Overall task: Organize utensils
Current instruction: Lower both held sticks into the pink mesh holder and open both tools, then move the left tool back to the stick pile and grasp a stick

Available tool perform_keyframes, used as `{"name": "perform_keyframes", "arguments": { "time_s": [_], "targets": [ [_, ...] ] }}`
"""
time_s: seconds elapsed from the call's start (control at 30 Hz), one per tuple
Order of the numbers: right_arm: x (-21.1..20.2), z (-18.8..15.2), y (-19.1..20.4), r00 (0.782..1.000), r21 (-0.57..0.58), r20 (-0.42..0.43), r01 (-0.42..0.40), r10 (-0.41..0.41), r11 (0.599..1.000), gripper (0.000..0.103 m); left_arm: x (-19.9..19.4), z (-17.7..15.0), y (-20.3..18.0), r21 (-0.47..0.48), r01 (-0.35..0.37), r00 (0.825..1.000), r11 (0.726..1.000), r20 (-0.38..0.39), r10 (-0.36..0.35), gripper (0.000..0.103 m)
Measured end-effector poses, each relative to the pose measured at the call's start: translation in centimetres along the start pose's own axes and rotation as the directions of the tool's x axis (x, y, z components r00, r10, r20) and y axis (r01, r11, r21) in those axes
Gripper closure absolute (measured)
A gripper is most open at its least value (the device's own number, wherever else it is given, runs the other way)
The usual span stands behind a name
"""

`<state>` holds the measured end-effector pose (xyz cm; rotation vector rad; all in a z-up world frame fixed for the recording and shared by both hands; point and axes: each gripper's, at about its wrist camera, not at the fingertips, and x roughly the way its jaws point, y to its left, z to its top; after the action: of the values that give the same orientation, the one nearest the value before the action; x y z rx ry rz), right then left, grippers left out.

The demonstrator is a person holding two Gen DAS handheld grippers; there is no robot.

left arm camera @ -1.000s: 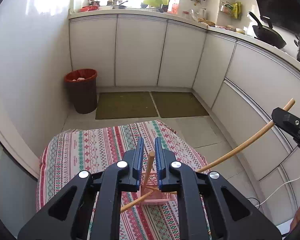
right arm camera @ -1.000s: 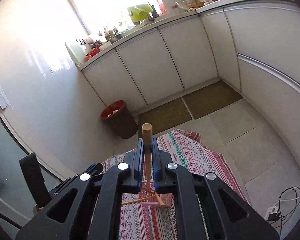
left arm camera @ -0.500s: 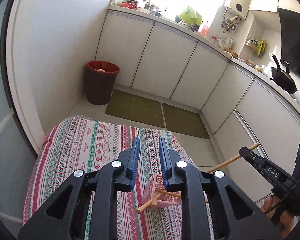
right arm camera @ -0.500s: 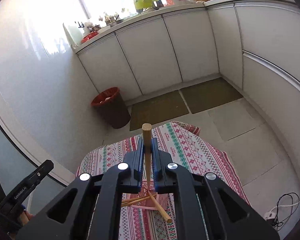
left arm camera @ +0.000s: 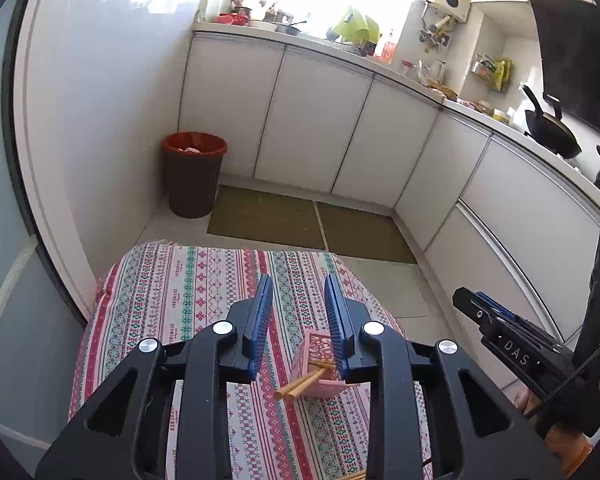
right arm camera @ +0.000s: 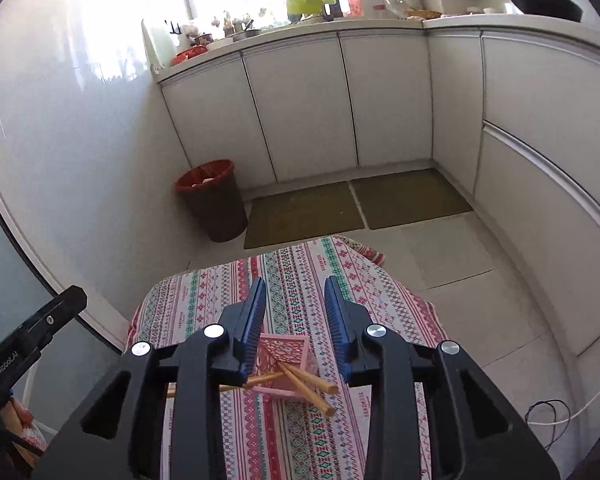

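Chopsticks (right arm camera: 306, 387) are out of both your grippers now: half a second ago your right gripper (right arm camera: 294, 312) was clamped on one and your left gripper (left arm camera: 297, 312) had just parted. Both sets of jaws stand wide apart with nothing between the blue pads. That reads as the sticks delivered, so this pair looks done.

Just below the tips, the sticks sit in the pink holder (right arm camera: 290, 354) on the patterned tablecloth (right arm camera: 300, 276). They are not upright. In the right wrist view two lean out toward the lower right, crossing near the rim, and another lies nearly level, butt end pointing left. In the left wrist view the butt ends (left arm camera: 296, 387) poke out toward the lower left. More wooden tips show at that view's bottom edge.
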<state>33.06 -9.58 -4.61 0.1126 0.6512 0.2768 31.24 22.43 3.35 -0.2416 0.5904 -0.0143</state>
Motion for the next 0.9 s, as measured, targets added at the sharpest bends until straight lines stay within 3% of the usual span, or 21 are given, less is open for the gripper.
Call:
{"name": "perform_keyframes", "arguments": {
  "time_s": [0.1, 0.23, 0.4, 0.7, 0.9],
  "targets": [
    [-1.5, -1.0, -0.4, 1.0, -0.013, 0.001, 0.019, -0.019, 1.0, 0.052, -0.6, -0.9, -1.7, 0.051, 0.006, 1.0, 0.999, -0.01, -0.006, 0.067],
    [-3.4, -2.3, -0.9, 0.999, -0.025, 0.0, 0.05, -0.05, 0.998, 0.045, -1.0, -2.0, -3.1, 0.099, -0.007, 1.0, 0.995, -0.025, 0.009, 0.046],
    [-5.1, -4.0, -2.7, 0.997, 0.014, -0.02, 0.074, -0.074, 0.997, 0.034, -1.6, -3.5, -4.4, 0.156, -0.021, 0.998, 0.988, -0.048, 0.029, 0.039],
    [-7.3, -7.2, -5.4, 0.994, 0.058, -0.056, 0.101, -0.098, 0.993, 0.015, -1.6, -7.0, -6.1, 0.242, -0.034, 0.991, 0.97, -0.118, 0.065, 0.018],
    [-9.1, -10.3, -8.5, 0.991, 0.12, -0.091, 0.114, -0.103, 0.986, 0.012, -0.4, -9.6, -6.4, 0.284, -0.001, 0.977, 0.959, -0.205, 0.061, 0.008]
  ]
}}
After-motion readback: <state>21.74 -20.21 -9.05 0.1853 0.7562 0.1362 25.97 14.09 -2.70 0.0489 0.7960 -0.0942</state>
